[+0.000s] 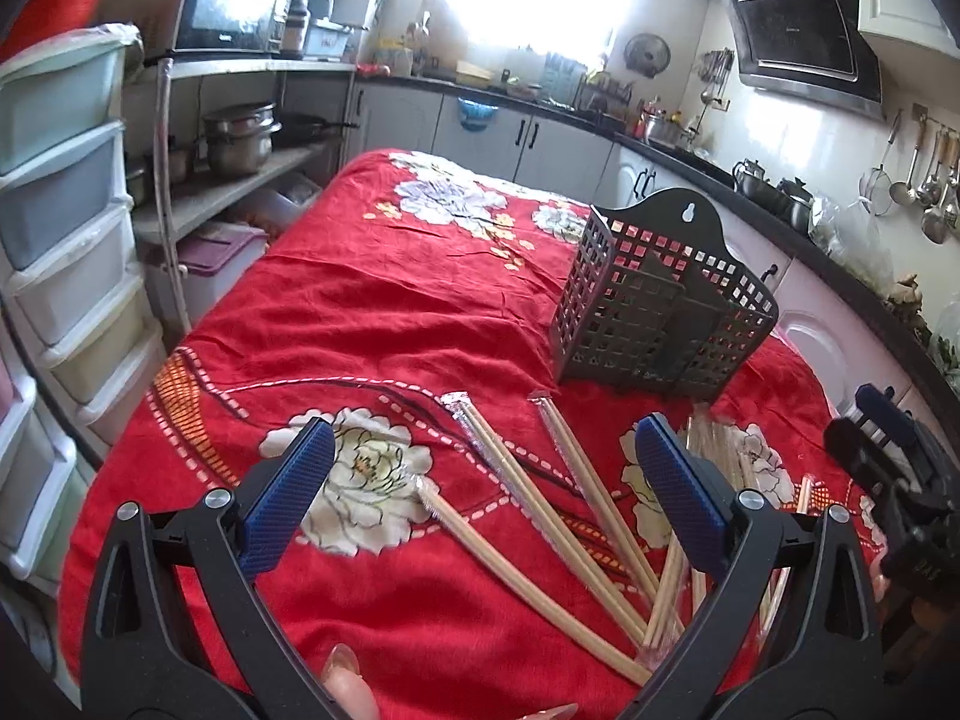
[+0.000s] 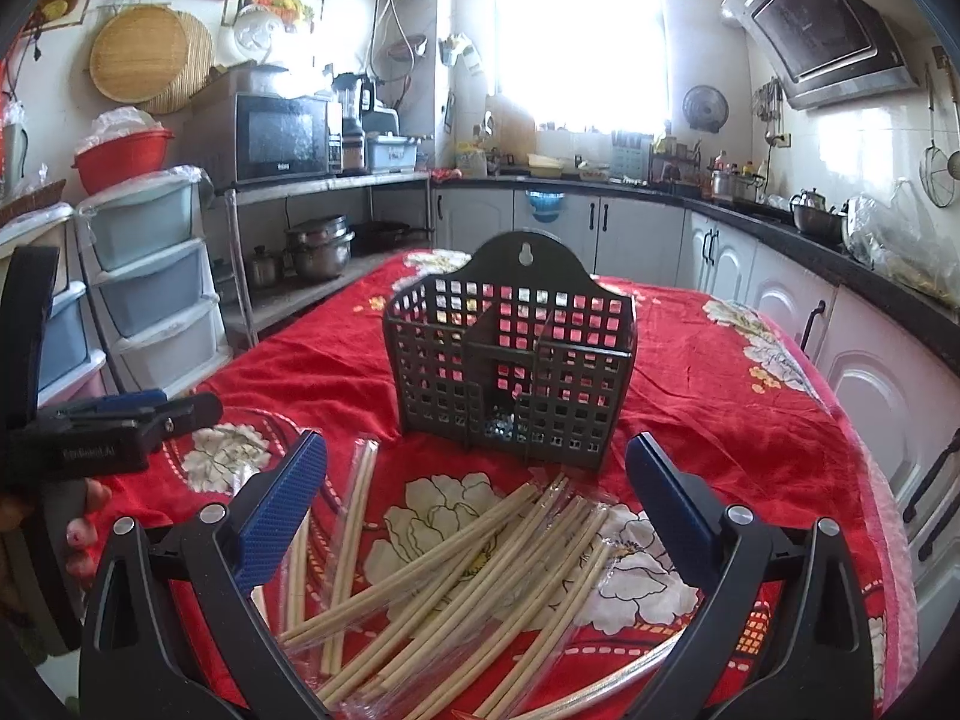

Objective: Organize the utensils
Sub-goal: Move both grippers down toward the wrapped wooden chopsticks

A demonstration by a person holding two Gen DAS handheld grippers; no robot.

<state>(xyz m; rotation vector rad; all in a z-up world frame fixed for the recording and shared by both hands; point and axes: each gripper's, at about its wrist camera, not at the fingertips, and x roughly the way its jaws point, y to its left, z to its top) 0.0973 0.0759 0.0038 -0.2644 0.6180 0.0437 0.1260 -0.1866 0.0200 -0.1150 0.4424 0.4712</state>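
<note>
Several pairs of wrapped bamboo chopsticks (image 1: 558, 516) lie spread on the red floral tablecloth (image 1: 372, 312); they also show in the right wrist view (image 2: 480, 588). A dark grey slotted utensil holder (image 1: 660, 312) stands upright behind them, with divided compartments; it is centred in the right wrist view (image 2: 510, 360). My left gripper (image 1: 486, 480) is open and empty above the left chopsticks. My right gripper (image 2: 474, 498) is open and empty above the pile, in front of the holder. The right gripper shows at the right edge of the left wrist view (image 1: 888, 480), and the left gripper at the left edge of the right wrist view (image 2: 120, 420).
A plastic drawer tower (image 2: 150, 276) and a metal shelf with pots (image 2: 318, 252) stand left of the table. A microwave (image 2: 282, 135) sits on the shelf. White cabinets with a black counter (image 2: 780, 228) run along the back and right.
</note>
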